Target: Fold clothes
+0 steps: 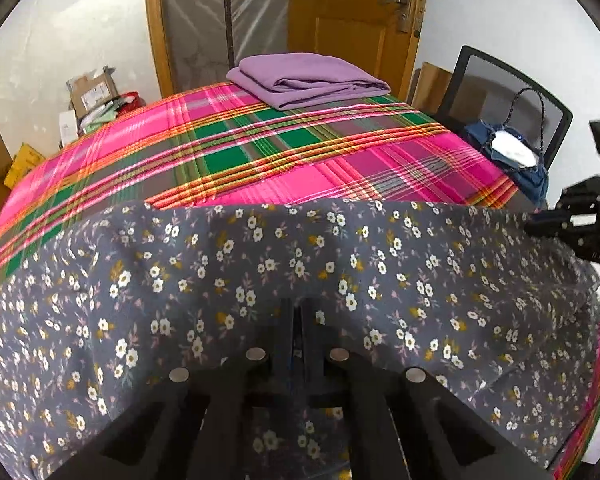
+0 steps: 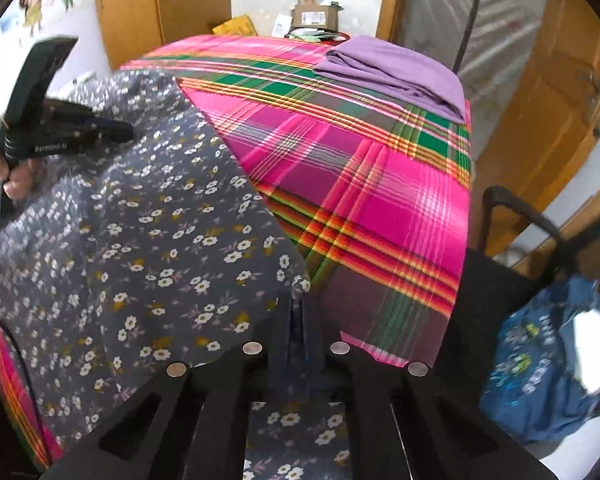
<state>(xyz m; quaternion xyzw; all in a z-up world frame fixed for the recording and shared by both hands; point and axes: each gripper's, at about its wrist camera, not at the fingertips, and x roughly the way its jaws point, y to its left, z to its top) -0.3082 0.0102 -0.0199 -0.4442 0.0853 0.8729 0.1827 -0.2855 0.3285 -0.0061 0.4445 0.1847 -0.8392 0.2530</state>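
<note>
From the left wrist camera, the left claw (image 1: 298,320) points down with its jaws pinched together on the floral cloth (image 1: 284,272), a grey fabric printed with small white and yellow flowers. The cloth fills the near half of the view and drapes over the near edge of the bed (image 1: 260,148), which is covered in a pink, green and orange plaid sheet. The cloth's far edge runs roughly straight across the bed, and beyond it the plaid lies bare up to a folded purple cloth (image 1: 308,80) at the far end. At the right edge of the view the right claw (image 1: 540,226) grips the same far edge of the floral cloth. A chair (image 1: 512,92) with a blue bag (image 1: 512,156) on it stands close against the bed's right side, a wooden door (image 1: 360,12) lies behind, and boxes (image 1: 92,92) are stacked at the far left. From the right wrist camera, the right claw (image 2: 298,312) is closed on a corner of the floral cloth (image 2: 160,240), which spreads to the left; its edge runs diagonally up toward the left claw (image 2: 124,132), held in a hand (image 2: 8,176) and shut on the cloth's far corner. Right of that edge the plaid bed (image 2: 380,184) is bare up to the purple cloth (image 2: 400,72). The chair (image 2: 540,224) and bag (image 2: 548,360) crowd the bed's right edge.
</note>
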